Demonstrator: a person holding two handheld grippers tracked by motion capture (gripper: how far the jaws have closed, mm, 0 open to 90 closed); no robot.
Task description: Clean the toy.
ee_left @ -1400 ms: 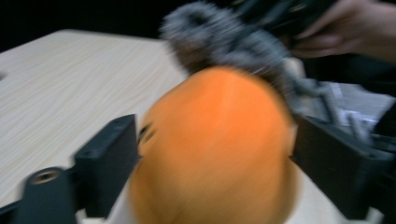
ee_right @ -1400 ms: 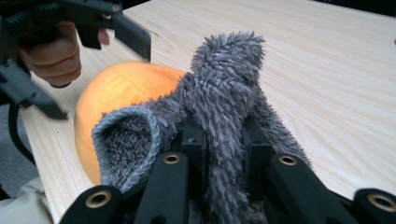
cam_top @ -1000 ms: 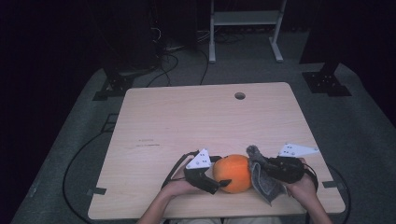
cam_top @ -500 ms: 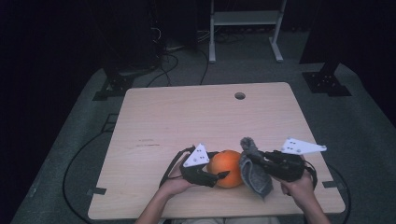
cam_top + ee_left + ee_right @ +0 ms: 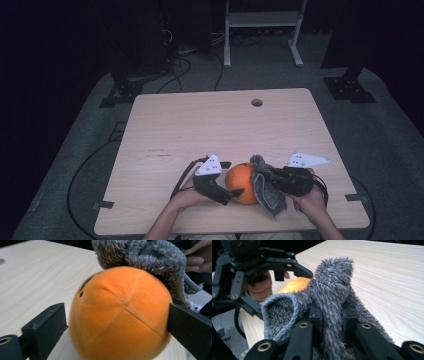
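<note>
Resting between two tongs: one orange ball (image 5: 242, 182), one grey cloth (image 5: 265, 190).

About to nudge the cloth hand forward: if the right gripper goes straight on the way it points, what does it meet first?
Most likely the orange plush ball. The right gripper, shut on the grey fuzzy cloth, points at it, and the cloth seems to touch the ball already.
</note>
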